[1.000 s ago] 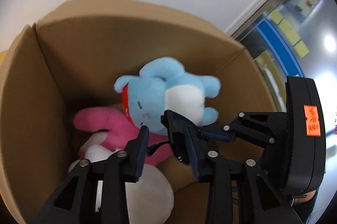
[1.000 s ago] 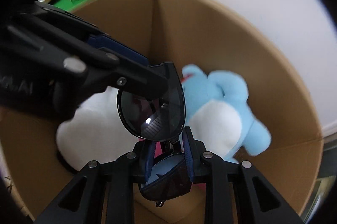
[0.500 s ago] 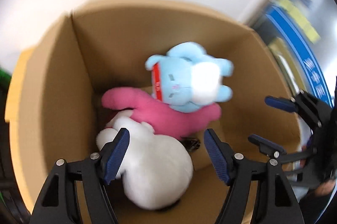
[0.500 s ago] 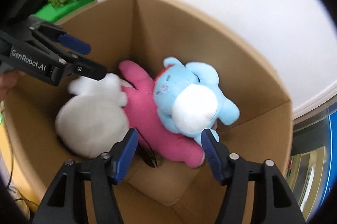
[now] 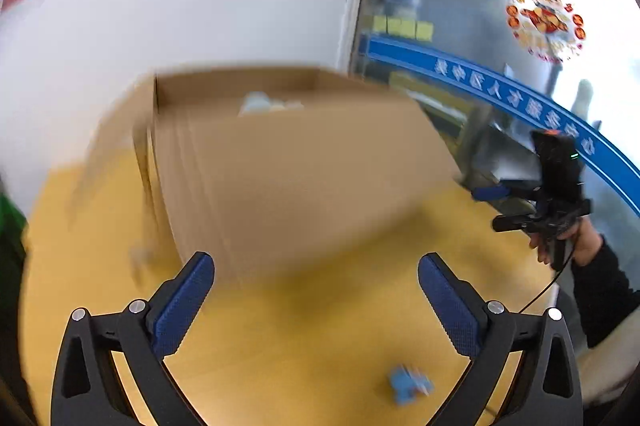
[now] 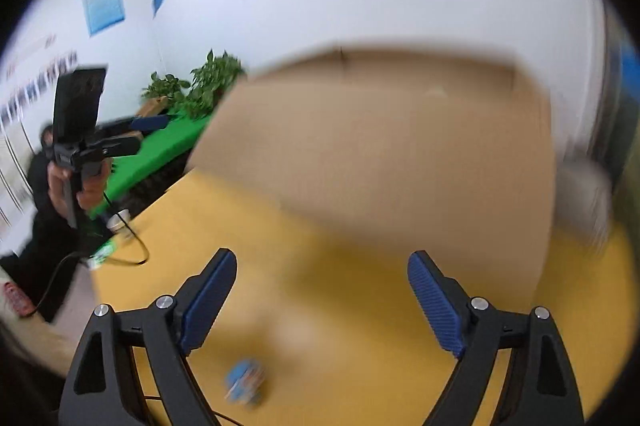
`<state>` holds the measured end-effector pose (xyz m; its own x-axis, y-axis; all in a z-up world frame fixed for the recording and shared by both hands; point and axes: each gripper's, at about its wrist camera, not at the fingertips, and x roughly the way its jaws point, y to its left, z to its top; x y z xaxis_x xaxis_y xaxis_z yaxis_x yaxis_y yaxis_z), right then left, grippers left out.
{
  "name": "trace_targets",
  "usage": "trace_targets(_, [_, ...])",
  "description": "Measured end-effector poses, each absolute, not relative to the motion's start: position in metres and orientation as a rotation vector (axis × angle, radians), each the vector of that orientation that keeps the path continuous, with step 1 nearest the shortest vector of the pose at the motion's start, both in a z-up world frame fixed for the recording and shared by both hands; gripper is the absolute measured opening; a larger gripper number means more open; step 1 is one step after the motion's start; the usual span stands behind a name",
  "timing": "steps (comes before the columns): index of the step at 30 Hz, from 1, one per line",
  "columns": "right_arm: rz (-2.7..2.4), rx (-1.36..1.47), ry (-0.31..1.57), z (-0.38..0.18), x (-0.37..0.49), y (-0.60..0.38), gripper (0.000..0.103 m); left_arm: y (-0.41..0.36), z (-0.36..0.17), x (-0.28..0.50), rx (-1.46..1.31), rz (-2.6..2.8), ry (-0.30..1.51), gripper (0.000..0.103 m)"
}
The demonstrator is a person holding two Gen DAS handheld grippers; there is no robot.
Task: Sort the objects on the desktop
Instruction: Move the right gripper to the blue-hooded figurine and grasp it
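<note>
between picks: left gripper (image 5: 316, 290) & right gripper (image 6: 322, 290) fingers opening, empty; next: small blue item (image 5: 408, 388) on worktop (image 5: 320, 346), cardboard box (image 5: 296, 161) beyond.

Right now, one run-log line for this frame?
left gripper: opening, empty | right gripper: opening, empty | cardboard box: on yellow table | small blue toy: on table

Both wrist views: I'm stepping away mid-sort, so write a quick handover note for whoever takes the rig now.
Left tongs: opening, nothing between them.
Right tongs: opening, empty too.
Box stands on the yellow table; something pale blue shows just over its rim, the rest of its inside is hidden.
Both tongs are outside the box, in front of it.
Left: a small blue item lies on the table near the tongs; too blurred to identify. Probably box it next.
</note>
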<state>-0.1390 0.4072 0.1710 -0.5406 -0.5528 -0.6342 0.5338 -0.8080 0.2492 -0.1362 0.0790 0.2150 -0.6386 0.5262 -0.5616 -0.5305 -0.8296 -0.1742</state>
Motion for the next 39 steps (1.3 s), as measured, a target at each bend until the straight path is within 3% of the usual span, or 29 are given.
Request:
trace_targets(6, [-2.216, 1.229, -0.214, 0.044, -0.090, 0.390, 0.088, 0.101, 0.090, -0.097, -1.067, 2.188, -0.127, 0.103])
trace_targets(12, [-2.203, 1.251, -0.154, 0.024, -0.078, 0.327, 0.087, 0.136, 0.018, -0.107, -1.294, 1.969, -0.339, 0.102])
trace_targets(19, [-2.073, 1.362, -0.502, -0.017, -0.121, 0.344, 0.087, 0.147, -0.023, -0.114, -1.418, 1.851, -0.523, 0.102])
trace_targets(26, [-1.977, 1.405, -0.576, -0.040, -0.146, 0.325, 0.083, 0.153, -0.021, -0.100, -1.382, 1.823, -0.581, 0.102])
trace_targets(28, [-1.972, 1.414, -0.536, -0.040, -0.148, 0.314, 0.074, 0.156, -0.021, -0.093, -1.378, 1.812, -0.589, 0.102])
trace_targets(29, [-1.963, 1.424, -0.516, -0.041, -0.148, 0.309, 0.062, 0.160, -0.021, -0.092, -1.371, 1.818, -0.589, 0.102])
trace_targets(30, [-1.941, 1.430, -0.506, -0.043, -0.147, 0.304, 0.059, 0.163, -0.022, -0.090, -1.364, 1.823, -0.588, 0.102])
trace_targets(31, [-1.916, 1.434, -0.498, -0.045, -0.146, 0.299, 0.050, 0.167, -0.022, -0.089, -1.357, 1.829, -0.587, 0.102])
trace_targets(32, [-1.905, 1.433, -0.494, -0.047, -0.145, 0.295, 0.048, 0.171, -0.022, -0.087, -1.350, 1.835, -0.587, 0.102])
trace_targets(33, [-1.909, 1.427, -0.496, -0.047, -0.144, 0.295, 0.048, 0.176, -0.022, -0.086, -1.345, 1.854, -0.561, 0.099])
trace_targets(37, [-1.962, 1.397, -0.496, -0.044, -0.139, 0.297, 0.048, 0.186, -0.027, -0.085, -1.373, 1.907, -0.522, 0.054])
trace_targets(39, [-1.971, 1.391, -0.520, -0.045, -0.134, 0.301, 0.048, 0.182, -0.032, -0.087, -1.381, 1.857, -0.578, 0.053])
